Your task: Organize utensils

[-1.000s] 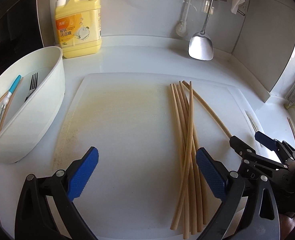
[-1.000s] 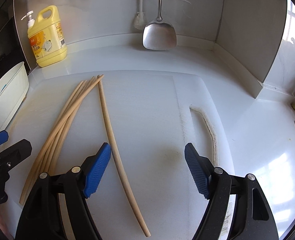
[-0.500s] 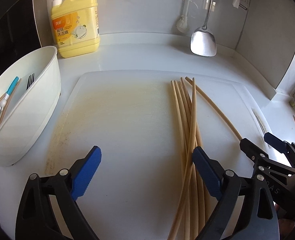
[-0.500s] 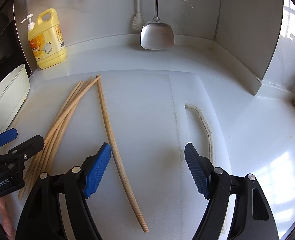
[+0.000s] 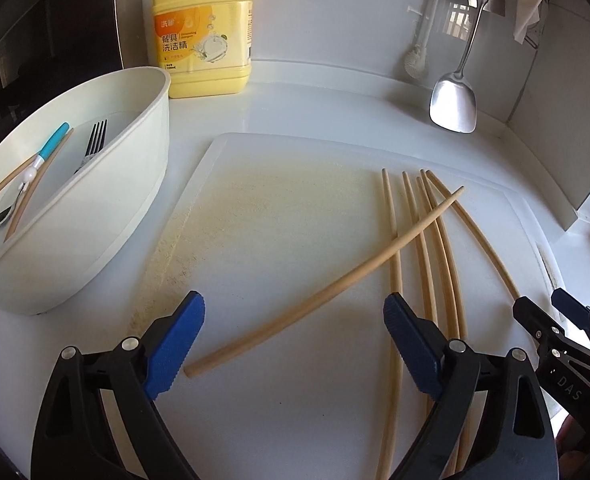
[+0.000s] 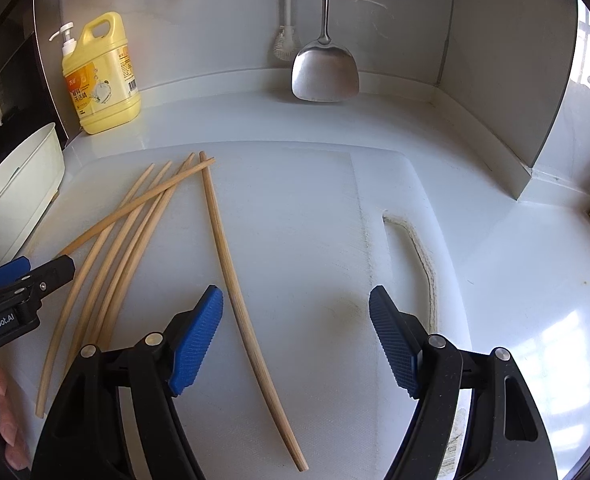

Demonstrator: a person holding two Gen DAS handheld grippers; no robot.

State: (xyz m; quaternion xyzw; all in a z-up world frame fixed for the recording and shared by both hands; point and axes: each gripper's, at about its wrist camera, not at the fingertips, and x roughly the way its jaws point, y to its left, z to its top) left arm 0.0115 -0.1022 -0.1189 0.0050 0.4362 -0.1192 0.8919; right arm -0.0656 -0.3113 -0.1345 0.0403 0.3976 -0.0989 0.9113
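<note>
White cutting board (image 5: 295,400) is carrying the light, stiff, roll-prone chopsticks (image 5: 423,240); you are holding your left gripper (image 5: 295,340) and right gripper (image 6: 295,340) unclenched, empty, so be pinching mid-shaft.

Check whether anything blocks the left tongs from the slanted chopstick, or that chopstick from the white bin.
Nothing visible does. The slanted chopstick lies between the open left tongs, its far part crossing the other chopsticks from on top. Only bare cutting board separates it from the white bin.
</note>
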